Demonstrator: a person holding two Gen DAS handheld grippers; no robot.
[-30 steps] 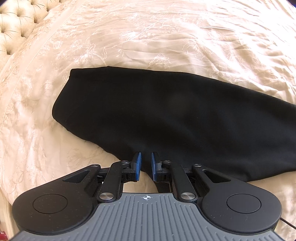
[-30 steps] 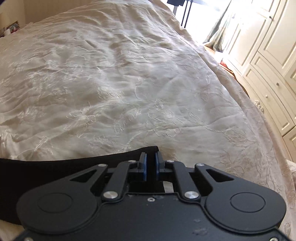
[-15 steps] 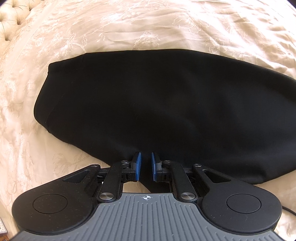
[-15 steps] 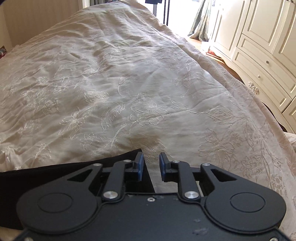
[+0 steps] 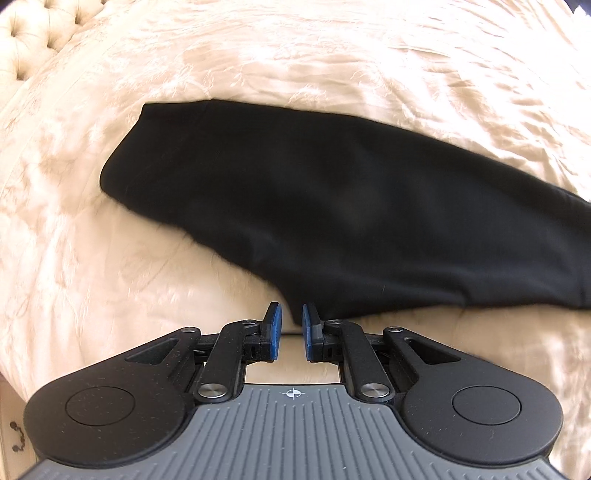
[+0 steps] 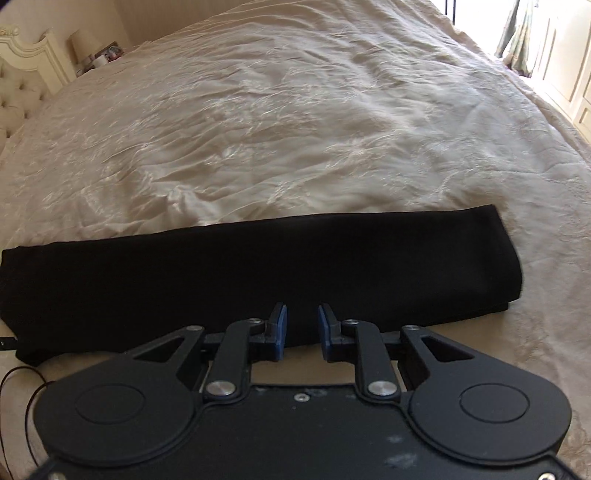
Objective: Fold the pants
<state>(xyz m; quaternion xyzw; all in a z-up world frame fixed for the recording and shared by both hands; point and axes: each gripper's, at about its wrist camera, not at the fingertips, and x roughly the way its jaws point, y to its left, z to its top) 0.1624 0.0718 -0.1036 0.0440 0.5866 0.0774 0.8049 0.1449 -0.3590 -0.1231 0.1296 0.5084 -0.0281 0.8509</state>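
The black pants (image 5: 332, 206) lie flat on the cream bedspread, folded lengthwise into one long band. In the right wrist view the pants (image 6: 258, 273) stretch from left to right with a squared end at the right. My left gripper (image 5: 289, 321) is open and empty, its tips just at the near pointed edge of the fabric. My right gripper (image 6: 302, 325) is open and empty, hovering over the near edge of the pants.
The cream embroidered bedspread (image 6: 295, 110) covers a wide bed. A tufted headboard (image 5: 33, 33) is at the far left. White cabinets (image 6: 561, 66) stand along the right. A thin black cable (image 6: 22, 387) lies at the lower left.
Both grippers have pulled back from the pants. The right gripper opened and let go of the pants end, and more of the pants shows in its view. The left gripper opened a little wider.
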